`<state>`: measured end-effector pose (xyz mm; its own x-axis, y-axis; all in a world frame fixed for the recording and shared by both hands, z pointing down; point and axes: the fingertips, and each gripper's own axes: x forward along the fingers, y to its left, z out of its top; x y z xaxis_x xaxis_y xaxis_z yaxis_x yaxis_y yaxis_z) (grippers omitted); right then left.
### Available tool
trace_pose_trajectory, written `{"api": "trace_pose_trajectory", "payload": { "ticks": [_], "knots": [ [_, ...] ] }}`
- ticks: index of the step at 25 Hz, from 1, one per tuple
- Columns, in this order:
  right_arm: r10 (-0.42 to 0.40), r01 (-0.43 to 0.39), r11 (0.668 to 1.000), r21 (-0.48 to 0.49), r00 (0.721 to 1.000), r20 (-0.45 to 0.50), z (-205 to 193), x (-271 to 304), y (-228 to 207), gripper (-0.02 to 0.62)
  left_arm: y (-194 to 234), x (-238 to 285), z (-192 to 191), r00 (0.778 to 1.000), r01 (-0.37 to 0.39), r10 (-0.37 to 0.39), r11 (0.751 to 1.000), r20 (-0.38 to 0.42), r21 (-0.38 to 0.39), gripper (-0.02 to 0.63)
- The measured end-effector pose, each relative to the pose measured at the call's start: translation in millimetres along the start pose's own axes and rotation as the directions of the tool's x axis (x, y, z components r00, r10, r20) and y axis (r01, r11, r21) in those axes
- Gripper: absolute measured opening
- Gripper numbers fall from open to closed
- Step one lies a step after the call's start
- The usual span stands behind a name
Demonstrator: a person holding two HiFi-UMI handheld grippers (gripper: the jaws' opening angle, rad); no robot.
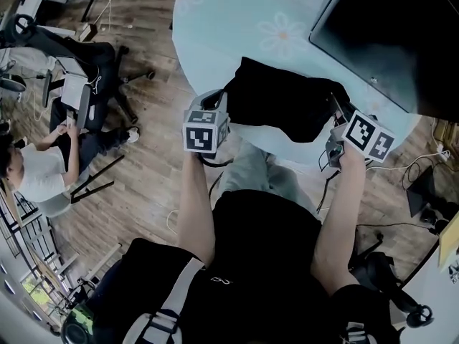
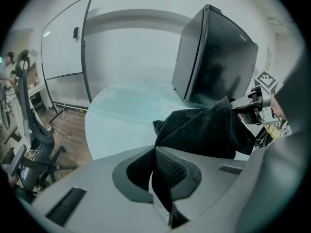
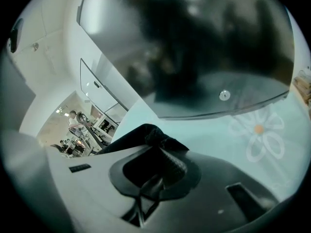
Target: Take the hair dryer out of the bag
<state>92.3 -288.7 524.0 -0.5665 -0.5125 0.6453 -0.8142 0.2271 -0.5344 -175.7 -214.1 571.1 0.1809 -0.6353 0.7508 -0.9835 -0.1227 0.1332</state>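
Black bag (image 1: 287, 106) at counter (image 1: 229, 34) near edge | left gripper (image 2: 156, 152) jaws clamped on its fabric, right gripper (image 3: 160, 154) likewise | black box (image 1: 387, 34) close behind (dryer unseen) | open counter surface to the left.

Both bare forearms come up from the body at 6 o'clock in the head view. The left forearm (image 1: 193, 206) and the right forearm (image 1: 340, 221) both run almost straight toward 12 o'clock. From the picture's centre, the left gripper (image 1: 219, 113) is at about 11 o'clock and the right gripper (image 1: 336, 138) at about 2 o'clock. Both point forward and downward. Each has its jaws closed together, pinching black cloth of the bag (image 1: 287, 106).
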Motion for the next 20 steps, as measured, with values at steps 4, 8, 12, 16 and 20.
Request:
{"api": "trace_pose_trajectory", "payload": {
  "ticks": [4,8,12,16,20],
  "knots": [
    [0.023,-0.023,1.000,-0.001,0.999,0.024,5.6,-8.8,5.8,0.023,11.1,-6.0,11.9,0.997,-0.060,0.061,0.998,0.053,-0.016,0.020],
    [0.049,-0.049,0.999,-0.001,0.997,0.053,12.6,-20.0,9.6,0.023,15.8,-13.1,20.5,0.992,-0.088,0.091,0.996,0.091,-0.036,0.020],
    [0.069,-0.069,0.998,-0.005,0.992,0.102,27.7,-32.2,11.3,0.023,20.9,-19.6,27.8,0.985,-0.121,0.126,0.991,0.117,-0.050,0.020],
    [0.056,-0.056,0.998,-0.001,0.988,0.146,44.6,-39.7,6.8,0.023,30.4,-26.2,37.4,0.979,-0.142,0.150,0.988,0.140,-0.065,0.020],
    [0.042,-0.044,0.999,0.010,0.982,0.182,53.1,-49.9,-2.2,0.023,34.9,-33.1,44.5,0.971,-0.172,0.180,0.983,0.160,-0.060,0.020]
  ]
}}
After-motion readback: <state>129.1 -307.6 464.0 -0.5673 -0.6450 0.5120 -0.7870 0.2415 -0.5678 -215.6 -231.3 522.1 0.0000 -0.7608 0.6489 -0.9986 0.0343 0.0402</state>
